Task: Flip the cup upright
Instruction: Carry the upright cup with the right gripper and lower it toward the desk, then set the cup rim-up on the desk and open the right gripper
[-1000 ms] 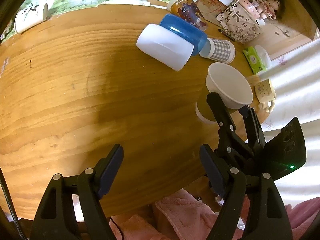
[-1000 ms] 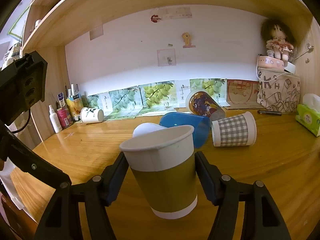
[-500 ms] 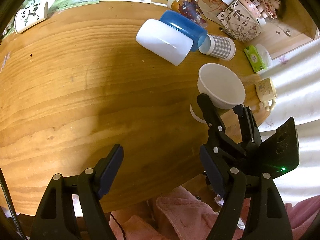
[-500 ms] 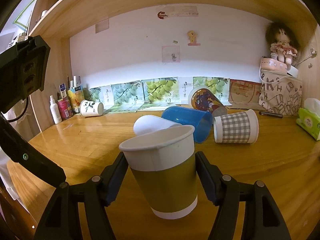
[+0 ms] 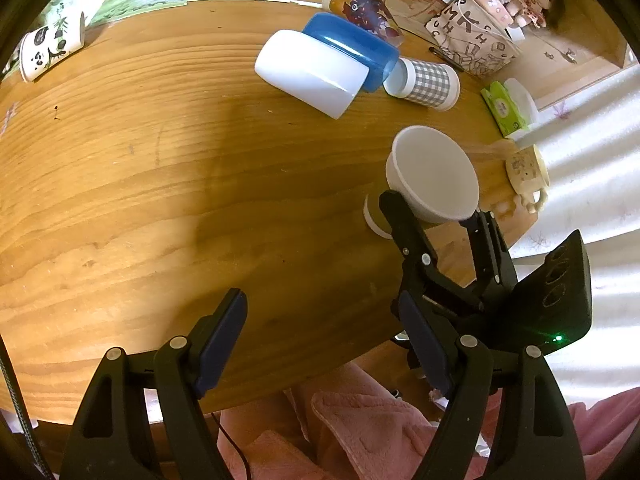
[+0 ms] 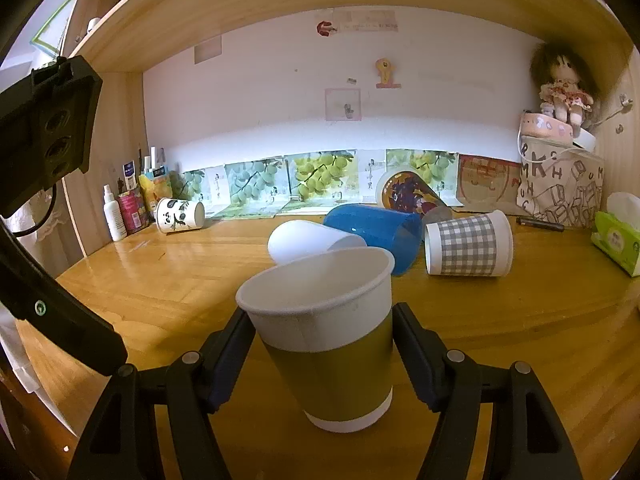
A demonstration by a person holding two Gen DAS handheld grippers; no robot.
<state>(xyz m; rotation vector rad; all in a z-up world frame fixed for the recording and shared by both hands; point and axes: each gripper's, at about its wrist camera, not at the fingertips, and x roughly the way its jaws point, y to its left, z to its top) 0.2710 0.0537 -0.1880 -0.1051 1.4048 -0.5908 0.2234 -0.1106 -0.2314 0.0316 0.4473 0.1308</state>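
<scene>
Right gripper (image 6: 323,354) clasps the upright paper cup (image 6: 326,336); left gripper (image 5: 320,344) gapes wide over the wooden desk (image 5: 140,184). Lettered bag (image 6: 560,188) at two o'clock.

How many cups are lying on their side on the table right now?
5: white cup, blue cup and checked cup mid-table, patterned cup behind them, panda cup far left. Others may be hidden.

Your right gripper (image 6: 324,354) clasped the olive-and-white paper cup (image 6: 326,336), mouth up and slightly tilted, above the wooden desk (image 6: 520,320); behind, a checked cup (image 6: 468,245) lay sideways.
</scene>
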